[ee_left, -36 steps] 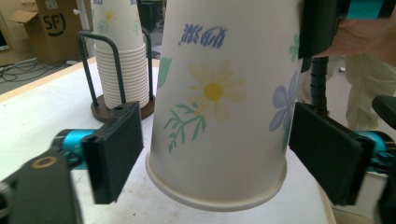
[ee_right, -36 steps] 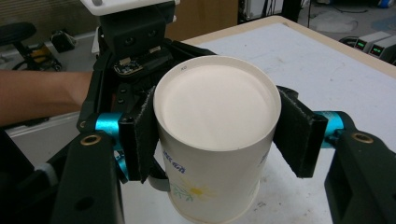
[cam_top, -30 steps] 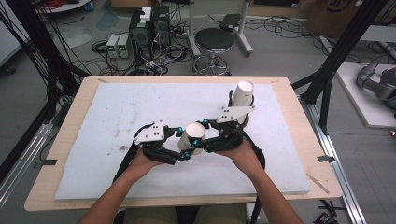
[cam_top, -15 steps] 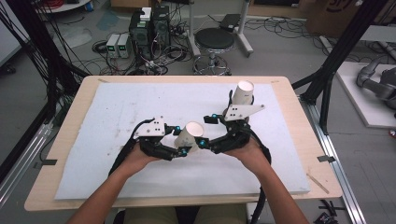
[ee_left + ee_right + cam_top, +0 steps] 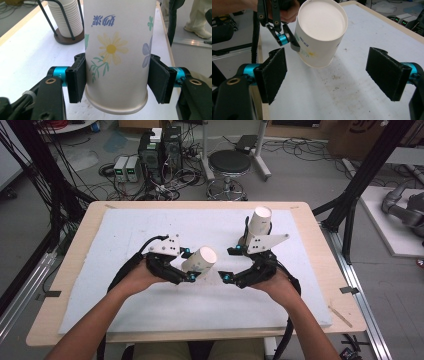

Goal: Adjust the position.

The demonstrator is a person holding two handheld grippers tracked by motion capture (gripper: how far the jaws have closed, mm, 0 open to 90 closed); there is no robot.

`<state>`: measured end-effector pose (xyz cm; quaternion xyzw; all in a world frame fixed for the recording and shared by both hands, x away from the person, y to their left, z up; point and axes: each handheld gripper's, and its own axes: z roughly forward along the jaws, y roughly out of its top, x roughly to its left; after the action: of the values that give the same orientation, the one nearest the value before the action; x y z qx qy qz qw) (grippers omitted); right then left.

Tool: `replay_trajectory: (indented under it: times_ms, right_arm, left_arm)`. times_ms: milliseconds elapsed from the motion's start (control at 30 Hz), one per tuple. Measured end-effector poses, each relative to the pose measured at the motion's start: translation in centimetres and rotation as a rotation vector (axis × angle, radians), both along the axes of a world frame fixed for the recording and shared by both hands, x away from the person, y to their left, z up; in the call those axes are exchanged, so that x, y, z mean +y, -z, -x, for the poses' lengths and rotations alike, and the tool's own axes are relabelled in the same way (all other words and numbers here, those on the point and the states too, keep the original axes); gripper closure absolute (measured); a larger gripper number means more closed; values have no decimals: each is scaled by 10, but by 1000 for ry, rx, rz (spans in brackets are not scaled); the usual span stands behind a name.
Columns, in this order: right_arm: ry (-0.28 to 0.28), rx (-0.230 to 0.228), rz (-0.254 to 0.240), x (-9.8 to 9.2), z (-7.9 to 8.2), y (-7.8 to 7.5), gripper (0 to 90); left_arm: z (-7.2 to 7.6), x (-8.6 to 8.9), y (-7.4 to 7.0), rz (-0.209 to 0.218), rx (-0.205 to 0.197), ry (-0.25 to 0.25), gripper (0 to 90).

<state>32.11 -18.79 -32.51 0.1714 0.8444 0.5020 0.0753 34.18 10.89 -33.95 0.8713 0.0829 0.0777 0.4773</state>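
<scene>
White padding covers the desk (image 5: pixel 100 310), scuffed near its middle. Nearest, the left gripper (image 5: pixel 115 82) clamps a flowered paper cup (image 5: pixel 116 50), tilted above the desk's middle; its print is plain in the left gripper view. Beside it, the right gripper (image 5: pixel 327 75) stands wide, holding nothing. Toward the far right corner, a racked cup stack (image 5: pixel 67 17).

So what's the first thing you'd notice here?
The flowery paper cup, pinched in the left tool and tipped sideways above the middle of the white table mat. Next, the right tool facing it with its jaws wide open and nothing between them, and a stack of cups standing just behind it.
</scene>
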Motion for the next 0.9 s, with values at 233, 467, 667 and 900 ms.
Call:
replay_trajectory:
  times_ms: [233,467,667,900]
  right_arm:
    - [-13,0,32,3,-2,2,174]
    - [-45,1,84,12,-5,3,174]
    - [-85,-10,129,22,-9,3,175]
    - [-134,-7,176,34,-16,3,182]
  left_arm:
    - [0,-3,0,-69,23,29,377]
    - [-1,-6,0,-113,24,48,377]
    - [-2,-11,-2,-160,22,74,377]
    - [-1,-18,-1,-218,28,111,377]
